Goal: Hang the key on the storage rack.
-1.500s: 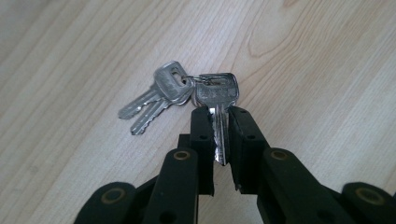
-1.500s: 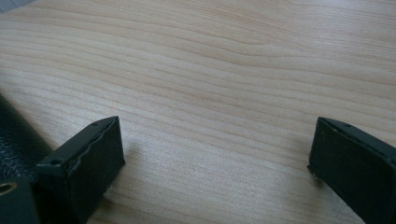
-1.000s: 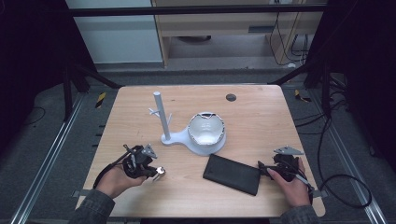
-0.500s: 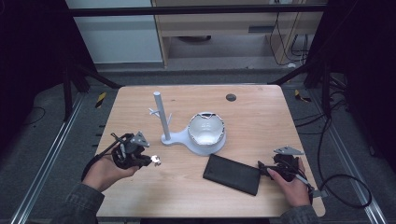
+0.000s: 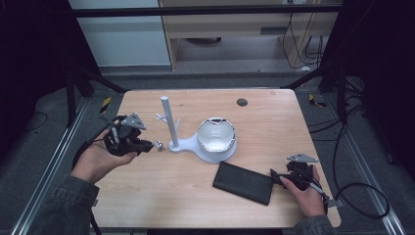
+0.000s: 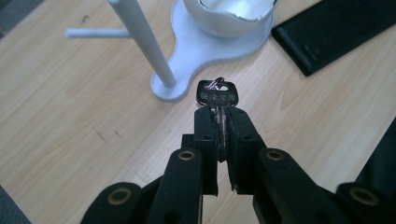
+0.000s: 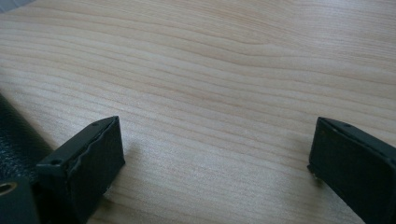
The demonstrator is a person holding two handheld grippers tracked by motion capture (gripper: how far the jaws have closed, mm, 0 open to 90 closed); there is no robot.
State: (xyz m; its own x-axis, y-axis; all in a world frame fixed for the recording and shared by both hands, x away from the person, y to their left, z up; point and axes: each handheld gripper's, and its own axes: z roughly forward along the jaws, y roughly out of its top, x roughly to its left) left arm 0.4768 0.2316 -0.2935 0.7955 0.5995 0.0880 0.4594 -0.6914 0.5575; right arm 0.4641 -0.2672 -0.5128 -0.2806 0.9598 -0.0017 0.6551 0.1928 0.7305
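Two grippers are in my charge, and the white stand [image 5: 195, 144] in the middle of the wooden table [image 5: 274, 112] serves as my reference. My left gripper [image 5: 149, 146] hangs above the table just to the left of the stand's upright post [image 5: 169, 122], its jaws clenched on a key [image 6: 217, 95]. In the left gripper view the blade of the key is pinched between the two black pads, while its dark head and a small metal ring stick out beyond the tips, pointing toward the foot of the post. The white bowl [image 5: 216, 136] sits on the stand's broad base, on the far side of the post from the key. A flat black case [image 5: 243, 182] lies on the table in front of the stand, toward my right. My right gripper [image 5: 280, 178] rests low at the right end of that case, well apart from the stand; the right gripper view shows its jaws spread wide over bare wood, grasping nothing.
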